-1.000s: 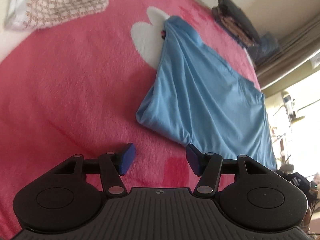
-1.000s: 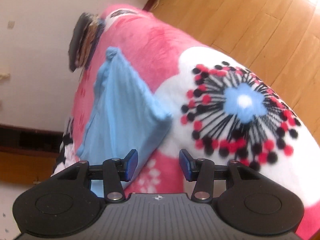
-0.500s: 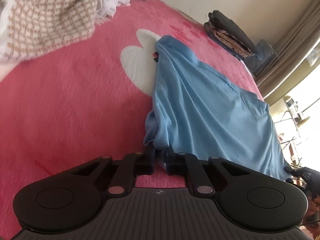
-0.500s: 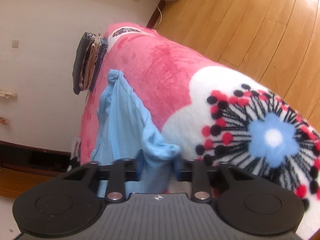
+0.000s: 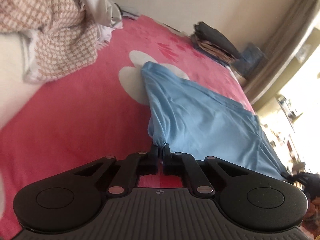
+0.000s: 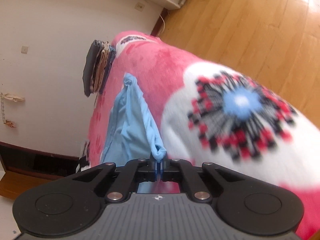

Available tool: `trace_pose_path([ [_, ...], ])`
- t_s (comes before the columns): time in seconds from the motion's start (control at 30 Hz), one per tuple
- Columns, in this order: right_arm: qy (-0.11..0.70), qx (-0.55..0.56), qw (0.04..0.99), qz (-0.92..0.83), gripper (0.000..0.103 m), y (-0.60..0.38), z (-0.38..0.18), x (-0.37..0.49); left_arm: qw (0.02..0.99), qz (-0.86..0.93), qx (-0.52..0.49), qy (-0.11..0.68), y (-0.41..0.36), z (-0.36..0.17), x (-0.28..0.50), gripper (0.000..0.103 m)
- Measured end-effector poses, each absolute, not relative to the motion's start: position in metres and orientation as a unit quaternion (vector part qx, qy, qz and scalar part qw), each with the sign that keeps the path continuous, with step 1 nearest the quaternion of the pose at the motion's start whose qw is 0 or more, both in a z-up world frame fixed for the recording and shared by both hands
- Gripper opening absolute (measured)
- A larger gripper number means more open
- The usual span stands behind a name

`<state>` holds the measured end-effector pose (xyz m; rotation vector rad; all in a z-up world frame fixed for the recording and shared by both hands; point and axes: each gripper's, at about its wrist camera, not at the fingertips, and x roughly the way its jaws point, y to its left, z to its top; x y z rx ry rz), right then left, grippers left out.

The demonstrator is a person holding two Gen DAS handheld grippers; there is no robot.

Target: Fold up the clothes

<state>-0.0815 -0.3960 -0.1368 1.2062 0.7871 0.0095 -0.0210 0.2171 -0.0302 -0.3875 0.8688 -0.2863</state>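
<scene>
Both grippers' jaws have clamped the blue shirt point(image 5: 200, 118), stretched lengthwise away.

1. The garment point(image 5: 202, 120) lies on the blanket point(image 5: 80, 120), stretching ahead of the left gripper point(image 5: 161, 150), which pinches its near corner.
2. A crumpled heap point(image 5: 50, 36) sits ahead to the left.
3. Folded clothes point(image 5: 216, 42) (stacked) lie beyond, ahead-right.
4. The right gripper point(image 6: 159, 160) pinches another corner; the floor point(image 6: 250, 30) lies ahead-right.

Right tool point(image 6: 159, 161) pinching bunched corner of blue shirt point(image 6: 130, 124) above pink blanket point(image 6: 160, 64)
</scene>
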Motion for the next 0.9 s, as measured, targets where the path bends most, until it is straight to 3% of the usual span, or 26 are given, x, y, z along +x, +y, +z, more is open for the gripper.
trace_pose_path([
  [0.3,0.441,0.528,0.725,-0.033,0.002,-0.391,-0.121,-0.185,0.830,-0.115,-0.158,0.522,0.257,-0.051,-0.097,0.001],
  [0.5,0.509,0.437,0.741,-0.028,0.011,-0.392,-0.138,-0.189,0.812,-0.118,-0.134,0.556,0.260,-0.081,-0.087,0.014],
  [0.63,0.492,0.322,0.809,0.011,0.022,-0.368,-0.092,-0.156,0.831,-0.098,-0.100,0.539,0.273,-0.060,-0.089,0.025],
  [0.9,0.431,0.077,0.895,0.087,0.023,-0.319,0.000,-0.089,0.850,-0.103,-0.106,0.505,0.268,-0.049,-0.079,0.029],
])
